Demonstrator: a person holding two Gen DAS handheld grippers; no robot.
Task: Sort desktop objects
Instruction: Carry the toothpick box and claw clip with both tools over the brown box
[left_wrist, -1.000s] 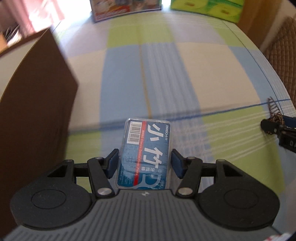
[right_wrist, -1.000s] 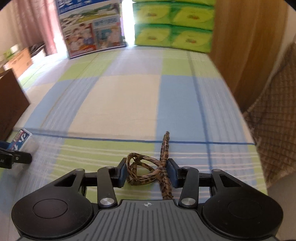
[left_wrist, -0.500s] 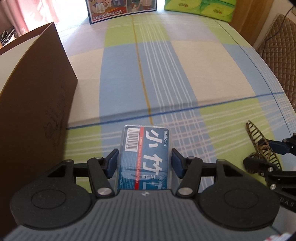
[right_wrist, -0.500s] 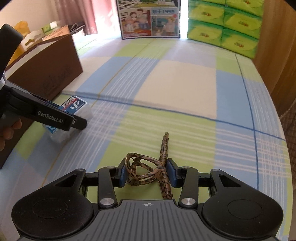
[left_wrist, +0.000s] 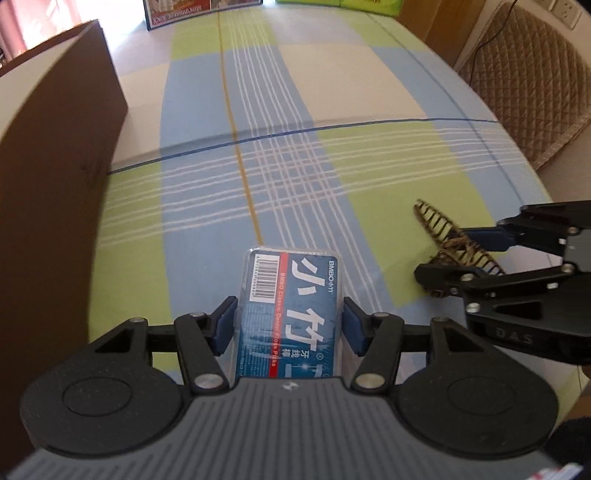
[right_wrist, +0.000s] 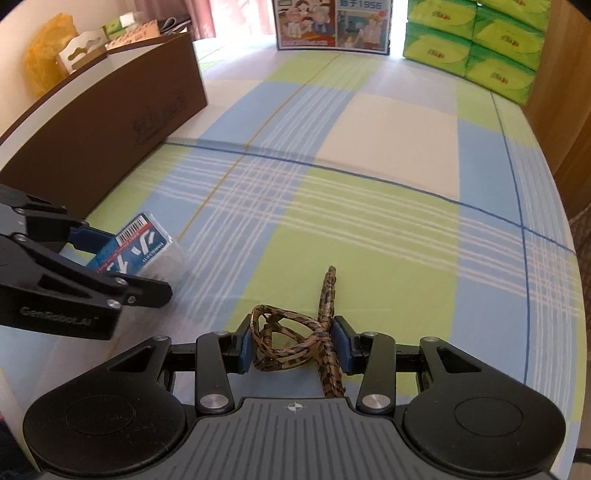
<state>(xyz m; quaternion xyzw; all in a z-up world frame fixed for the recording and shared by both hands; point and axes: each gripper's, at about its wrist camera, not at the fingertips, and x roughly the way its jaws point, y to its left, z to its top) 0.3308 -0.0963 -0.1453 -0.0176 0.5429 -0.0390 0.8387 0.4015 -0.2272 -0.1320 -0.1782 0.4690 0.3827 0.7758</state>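
Meanwhile both grippers have drifted toward the brown cardboard box at frame left, the left gripper clamped on the blue-labelled clear plastic floss-pick case and the right gripper on the leopard-print hair clip, probably heading for the box.

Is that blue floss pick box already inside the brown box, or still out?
Still out. The floss pick box is clamped in the left gripper above the checked tablecloth, beside the brown box.

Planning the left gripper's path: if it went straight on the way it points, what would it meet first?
Probably the plaid tablecloth ahead of the floss pick box it holds; the brown box stays off to the side, though depth is unclear.
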